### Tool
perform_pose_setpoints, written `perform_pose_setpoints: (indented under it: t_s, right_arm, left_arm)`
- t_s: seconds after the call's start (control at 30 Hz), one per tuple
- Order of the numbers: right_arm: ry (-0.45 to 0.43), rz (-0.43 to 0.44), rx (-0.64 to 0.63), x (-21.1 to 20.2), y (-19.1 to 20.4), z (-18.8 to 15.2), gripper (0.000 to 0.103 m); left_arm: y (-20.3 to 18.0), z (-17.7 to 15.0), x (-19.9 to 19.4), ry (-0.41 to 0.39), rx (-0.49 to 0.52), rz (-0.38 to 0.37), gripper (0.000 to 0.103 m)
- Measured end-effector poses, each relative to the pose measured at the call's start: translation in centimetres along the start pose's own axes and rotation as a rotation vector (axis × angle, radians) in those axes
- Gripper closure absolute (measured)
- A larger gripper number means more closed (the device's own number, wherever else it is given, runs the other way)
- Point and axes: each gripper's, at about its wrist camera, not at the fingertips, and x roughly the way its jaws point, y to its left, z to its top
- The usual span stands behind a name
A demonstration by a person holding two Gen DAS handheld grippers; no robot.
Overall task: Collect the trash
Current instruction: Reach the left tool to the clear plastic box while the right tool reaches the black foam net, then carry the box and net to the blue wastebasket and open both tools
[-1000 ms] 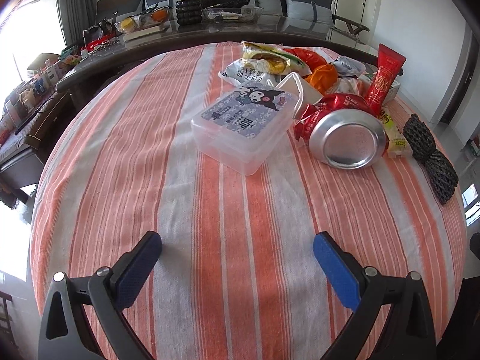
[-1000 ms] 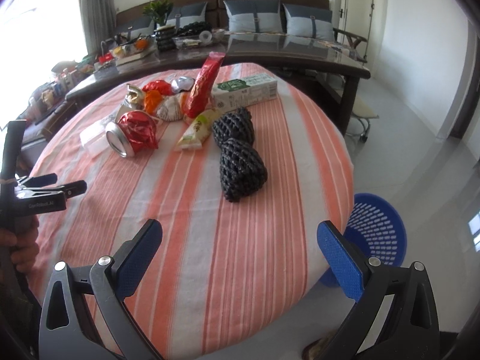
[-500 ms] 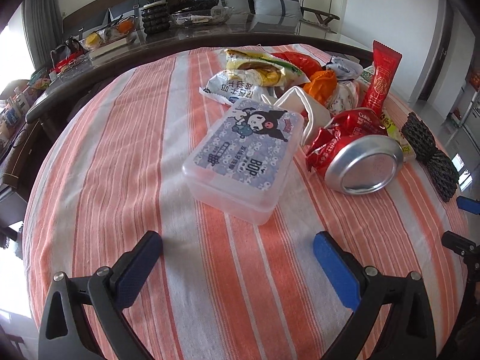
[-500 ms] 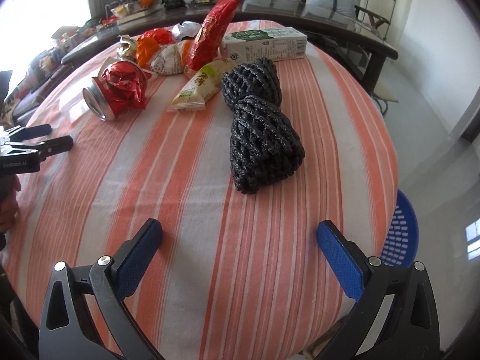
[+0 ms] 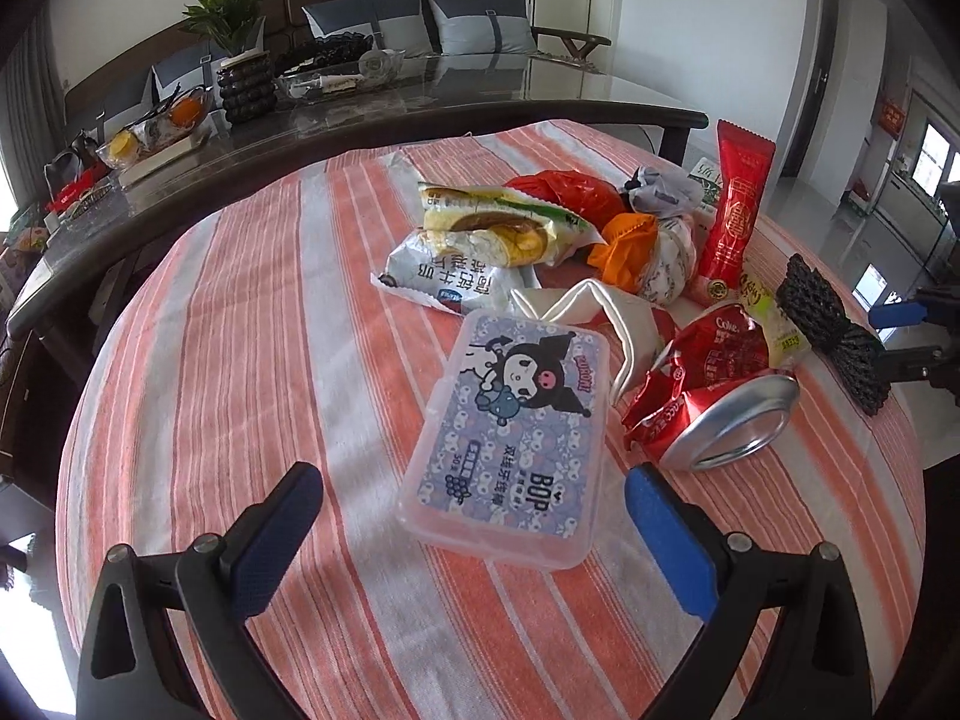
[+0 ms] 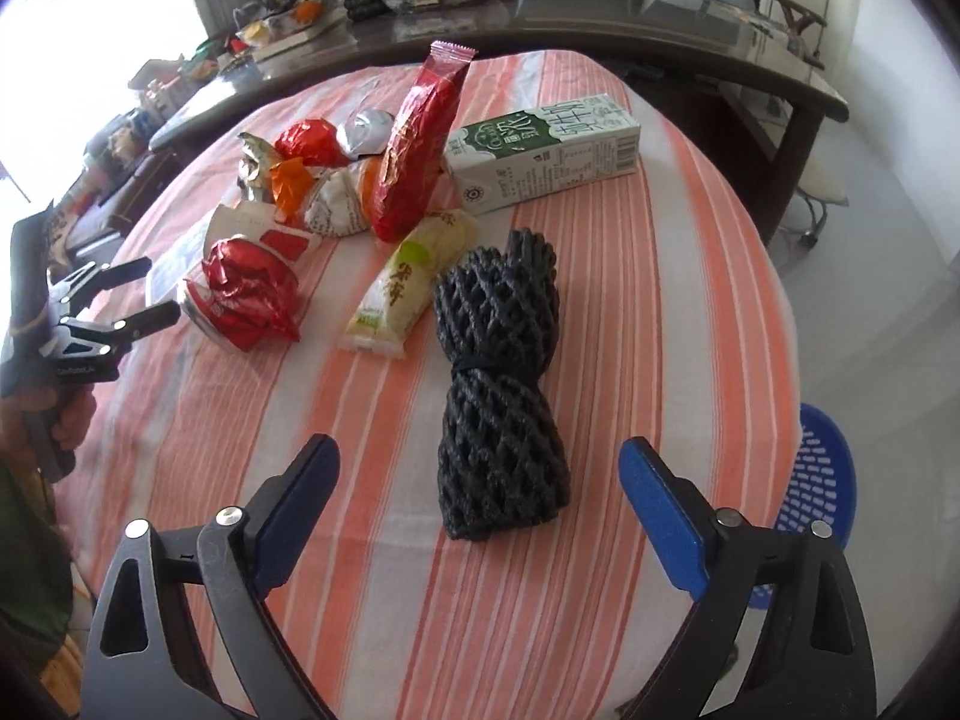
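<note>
Hovering open right tongs [image 6: 480, 486], black foam net [image 6: 501, 396]

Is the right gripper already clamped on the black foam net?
No, the right gripper is wide open, its blue pads on either side of the black foam net, which lies untouched on the striped tablecloth.

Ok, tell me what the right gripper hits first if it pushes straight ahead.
Most likely the black foam net bundle: it lies between the open fingers of the right gripper, just ahead. How high the gripper sits above the tablecloth is unclear.
</note>
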Motion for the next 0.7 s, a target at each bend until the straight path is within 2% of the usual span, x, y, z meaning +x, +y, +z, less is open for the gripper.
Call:
perform_pose_setpoints:
  t_s: [0.1,0.17,0.2,0.23,0.27,0.3,0.33,0.53,0.7]
  right_arm:
    - [0.047,-0.010,-0.035,0.9,0.3,1.6,0.017]
    - [0.080,-0.010,-0.055,1.6,0.3,2.1,0.024]
    - [0.094,-0.016,-0.061,2.0,0.2,2.4,0.031]
    - [0.105,-0.023,-0.065,2.2,0.2,2.5,0.040]
    - [0.112,-0.028,-0.067,2.4,0.2,2.6,0.046]
    - [0.115,-0.025,-0.063,2.5,0.3,2.8,0.062]
    - [0.110,-0.015,-0.053,2.3,0.2,2.8,0.069]
    - [0.029,0.021,-0.035,-0.3,-0.5,2.8,0.070]
    - [-0.027,0.056,0.001,-2.9,-2.8,2.1,0.070]
  left_arm:
    - [-1.1,0.2,0.1,0.001,0.076,-0.005,0.001]
    - [-1.9,0.2,0.2,0.002,0.122,0.003,0.007]
    - [-2.2,0.2,0.4,0.008,0.140,0.006,0.020]
    - [-2.4,0.1,0.6,0.017,0.151,0.011,0.038]
    - [-2.6,0.0,0.7,0.025,0.156,0.017,0.038]
    - [-2.7,-0.1,0.6,0.015,0.157,0.017,0.038]
    - [-2.6,-0.3,0.4,0.011,0.155,0.020,0.038]
    - [-0.1,-1.2,-3.3,-0.036,0.047,0.074,0.039]
    - [-1.1,-0.2,-7.8,-0.097,0.015,0.045,0.039]
